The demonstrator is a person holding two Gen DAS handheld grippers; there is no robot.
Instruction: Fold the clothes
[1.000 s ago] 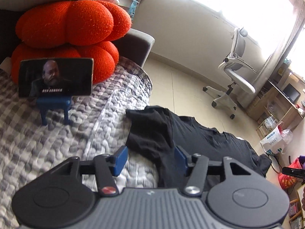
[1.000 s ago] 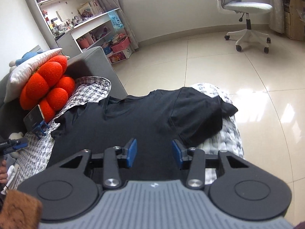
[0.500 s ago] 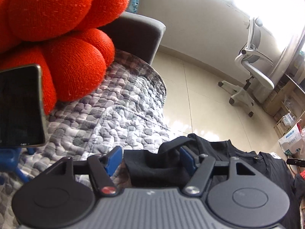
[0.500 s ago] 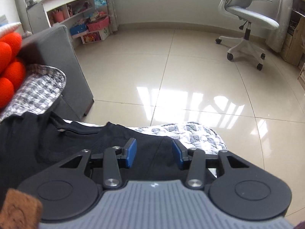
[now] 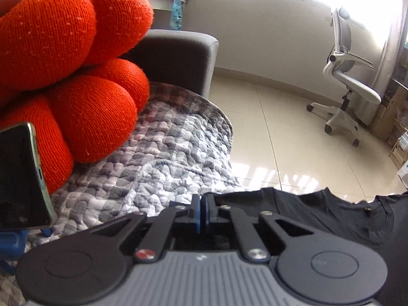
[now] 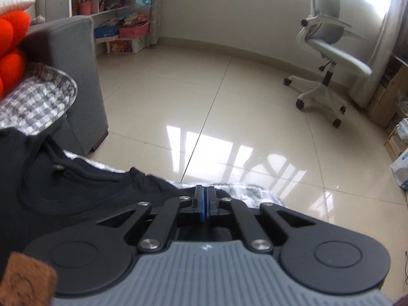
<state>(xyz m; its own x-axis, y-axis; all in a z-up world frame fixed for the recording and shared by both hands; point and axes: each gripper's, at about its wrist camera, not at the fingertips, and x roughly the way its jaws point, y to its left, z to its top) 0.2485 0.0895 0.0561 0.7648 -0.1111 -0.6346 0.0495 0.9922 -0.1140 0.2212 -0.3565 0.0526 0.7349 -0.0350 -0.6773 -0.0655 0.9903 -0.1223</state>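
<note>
Two grippers, two views, and both sit low at the far edge of a black T-shirt.

From the left wrist, the left gripper (image 5: 200, 213) has its blue pads pressed together, with black cloth of the T-shirt (image 5: 318, 214) lying right at and around the tips. It reads as a pinch on the shirt's edge near a shoulder or sleeve, though the pads hide whatever fabric lies between them. The shirt spreads to the right over a grey quilted cover (image 5: 163, 168), neckline showing further right. An orange knotted cushion (image 5: 76, 76) and a phone (image 5: 20, 178) on a blue stand sit to the left, apart from the garment.

From the right wrist, the right gripper (image 6: 204, 204) is likewise closed tight, its tips at the shirt's edge where the black fabric (image 6: 76, 193) meets the quilt's border. The collar lies to the left of the tips. Beyond is bare tiled floor (image 6: 229, 107) and an office chair (image 6: 329, 61).

Judging from this, the step in hand is a two-point grasp along the shirt's upper edge, the sort that goes before lifting or drawing that edge over. The next move calls for both grippers to travel together, level and at matched speed, keeping the cloth taut between them so the fold lands straight.
</note>
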